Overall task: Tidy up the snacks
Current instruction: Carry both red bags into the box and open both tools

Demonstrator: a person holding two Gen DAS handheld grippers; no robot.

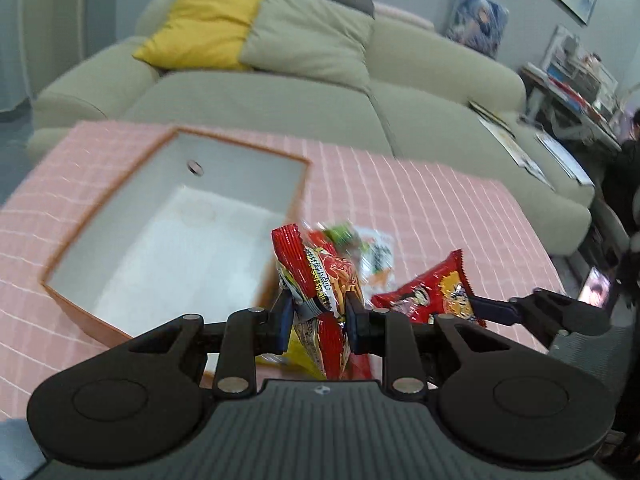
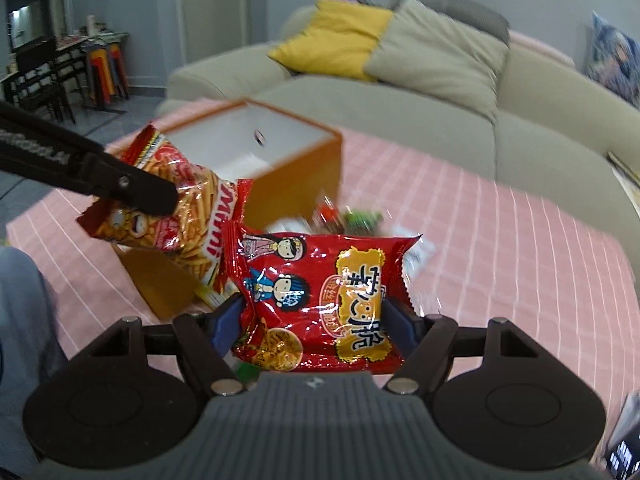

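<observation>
Snacks: two glossy foil packets are held above the bench, a few more lying on the pink checked cloth (image 1: 460, 208).
Box: an open orange cardboard box with a white inside (image 1: 180, 240) sits on the left of the bench, nothing visible in it.
Left gripper: the left gripper (image 1: 316, 314) has its blue-padded fingers (image 1: 285, 312) clamped on a red-and-yellow packet of stick snacks (image 1: 320, 280), held upright beside the box's near right corner; in the right wrist view the same packet (image 2: 188, 208) hangs in front of the box (image 2: 296, 172).
Loose packets: a green-and-white wrapper (image 1: 374, 258) lies on the cloth just behind the held packet.
Right gripper: the right gripper (image 2: 314, 326) pinches a red cartoon-printed snack bag with a yellow label (image 2: 320, 296) between its fingers (image 2: 228, 320); the left wrist view shows that bag (image 1: 432, 296) just right of the first packet.
Background: a beige fabric sofa (image 1: 320, 100) with a yellow cushion (image 1: 204, 24) stands behind the bench.
</observation>
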